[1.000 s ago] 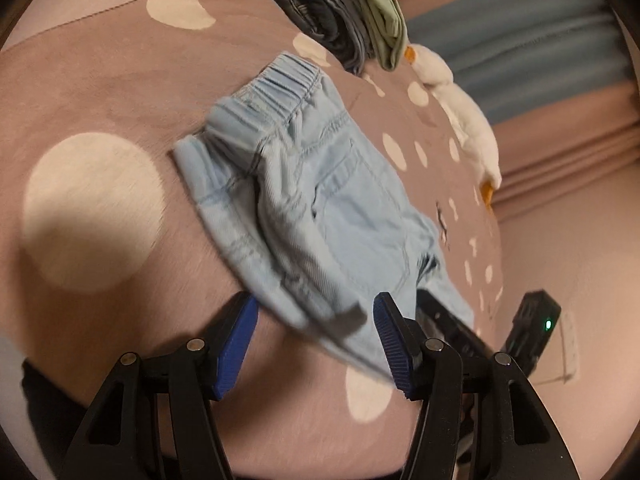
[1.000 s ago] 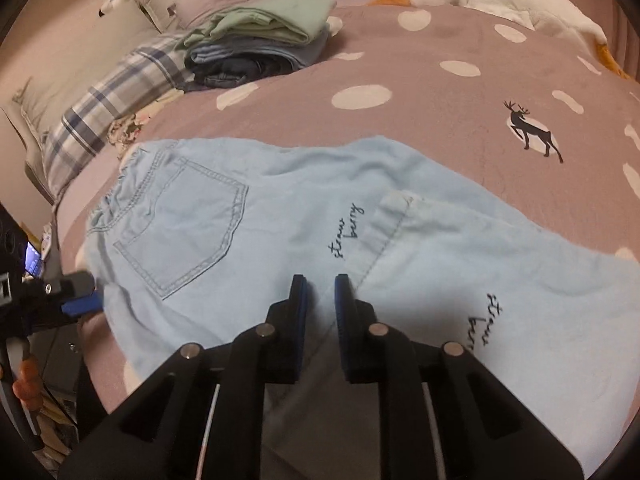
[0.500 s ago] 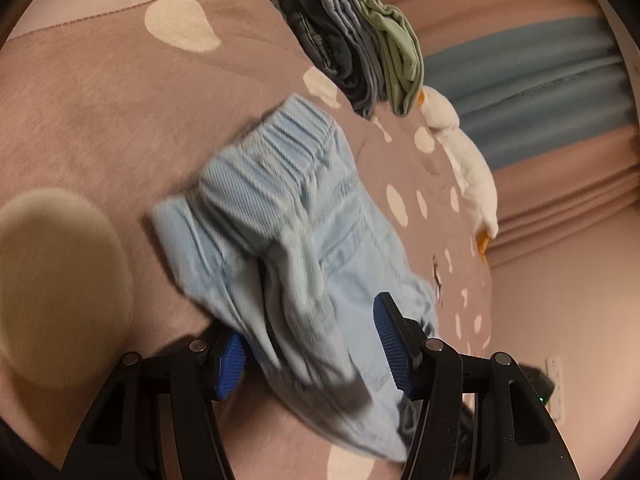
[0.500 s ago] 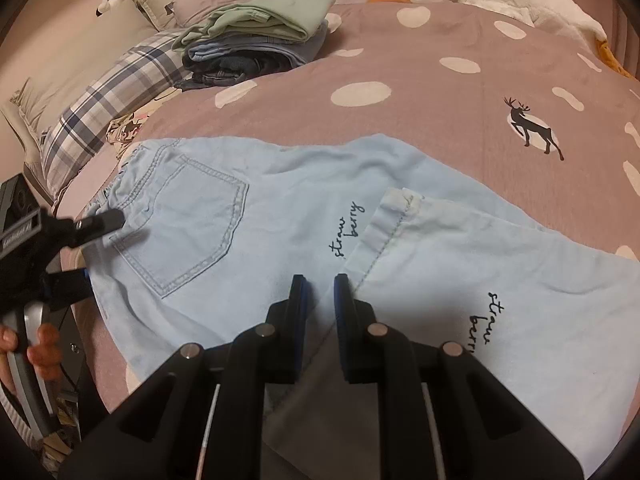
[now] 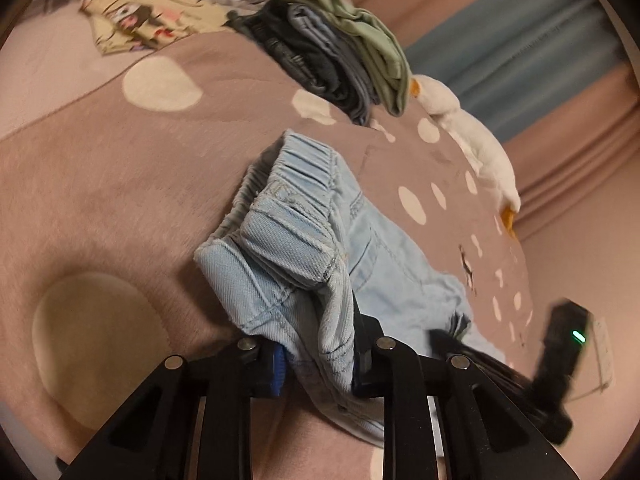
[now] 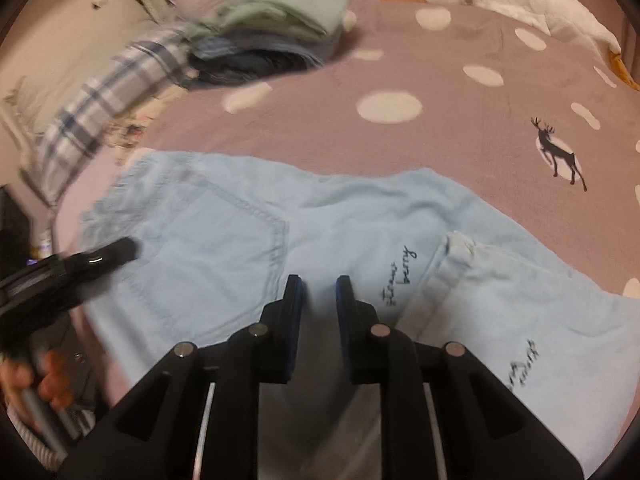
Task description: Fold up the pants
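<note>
Light blue denim pants lie on the brown dotted bedspread, back pocket up, one leg folded over the other. My left gripper is shut on the pants at the elastic waistband corner and bunches it up. It shows in the right wrist view at the waist end. My right gripper is narrowly open and empty, just above the crotch seam. It shows blurred in the left wrist view at the far end.
A stack of folded clothes sits at the back of the bed, also in the right wrist view. A white goose plush lies along the far edge. A plaid pillow lies at the left.
My left gripper has moved onto the waistband corner and closed on it. The right gripper has moved slightly forward over the pants, its gap unchanged.
</note>
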A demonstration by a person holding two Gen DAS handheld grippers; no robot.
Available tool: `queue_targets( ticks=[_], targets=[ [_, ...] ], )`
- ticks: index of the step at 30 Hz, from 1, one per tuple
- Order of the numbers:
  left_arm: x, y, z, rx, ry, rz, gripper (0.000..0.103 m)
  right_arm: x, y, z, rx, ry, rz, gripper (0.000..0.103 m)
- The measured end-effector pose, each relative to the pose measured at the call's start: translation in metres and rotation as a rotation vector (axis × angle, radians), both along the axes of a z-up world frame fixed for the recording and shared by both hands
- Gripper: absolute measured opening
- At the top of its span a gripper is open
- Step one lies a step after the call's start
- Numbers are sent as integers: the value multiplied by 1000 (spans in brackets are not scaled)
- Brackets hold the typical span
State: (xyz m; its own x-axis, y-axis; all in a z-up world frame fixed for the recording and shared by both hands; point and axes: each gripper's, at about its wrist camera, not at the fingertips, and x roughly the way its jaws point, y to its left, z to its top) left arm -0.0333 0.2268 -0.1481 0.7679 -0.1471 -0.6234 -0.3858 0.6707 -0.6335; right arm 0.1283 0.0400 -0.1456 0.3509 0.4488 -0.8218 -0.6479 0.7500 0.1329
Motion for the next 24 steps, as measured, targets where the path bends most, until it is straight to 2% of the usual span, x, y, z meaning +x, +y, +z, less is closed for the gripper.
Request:
queue_targets(
  ticks=[1,3,9,17,24],
  targets=[
    [2,1,0,9,3,-6,22,5,4,-8,-19,34,-7,17],
    [4,-1,1,30,9,-16,22,10,5,-9,-2,47,-24,17],
    [4,2,-5,4,22,-13,22,7,2,-4,-9,100,-24,19],
    [5,2,-6,-3,29,-14,22,-41,-17,-6,-22,180,0,20],
    [7,-8,7,45,17,-31,22,-72,-24,-8,-26,173,29,20]
  ],
)
